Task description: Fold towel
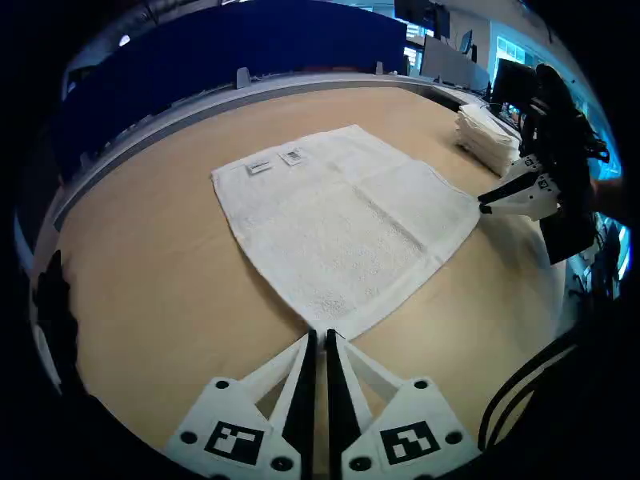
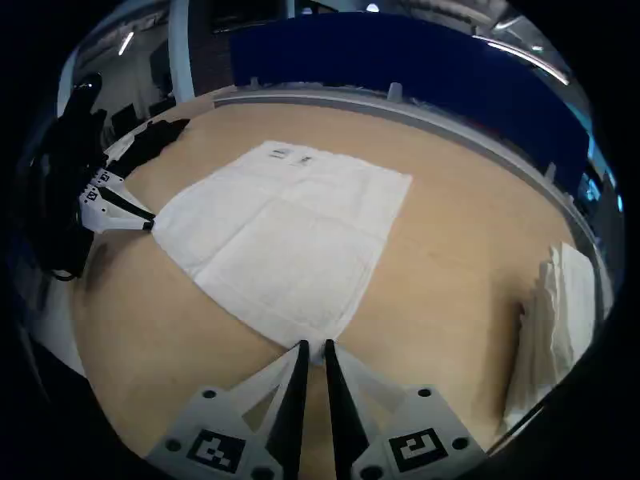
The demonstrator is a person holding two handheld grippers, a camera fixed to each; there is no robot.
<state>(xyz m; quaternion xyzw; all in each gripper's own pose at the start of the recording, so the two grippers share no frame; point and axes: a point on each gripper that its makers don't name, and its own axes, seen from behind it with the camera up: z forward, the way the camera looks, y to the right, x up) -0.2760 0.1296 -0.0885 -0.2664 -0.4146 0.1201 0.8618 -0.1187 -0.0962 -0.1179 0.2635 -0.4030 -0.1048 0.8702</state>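
— Pinching anything, that left gripper (image 1: 320, 334)?

— Yes. Its jaws are drawn narrow on the nearest corner of the towel (image 1: 336, 216), which lies spread flat on the wooden worktop (image 1: 160, 264).

— And the right gripper (image 2: 314, 346)?

— Much the same: jaws close together, with another corner of the towel caught between the tips. In the left gripper view it sits at the towel's right-hand corner, its tip touching the cloth.

— Where is the rest of the towel?

— It stretches away from both pairs of jaws, flat, with crease lines crossing it and two small labels (image 1: 274, 162) near the far edge.

— Anything else on the worktop?

— A stack of folded cloths (image 2: 560, 312), well apart from the towel and near the worktop's edge. A blue partition (image 2: 416, 64) stands behind.
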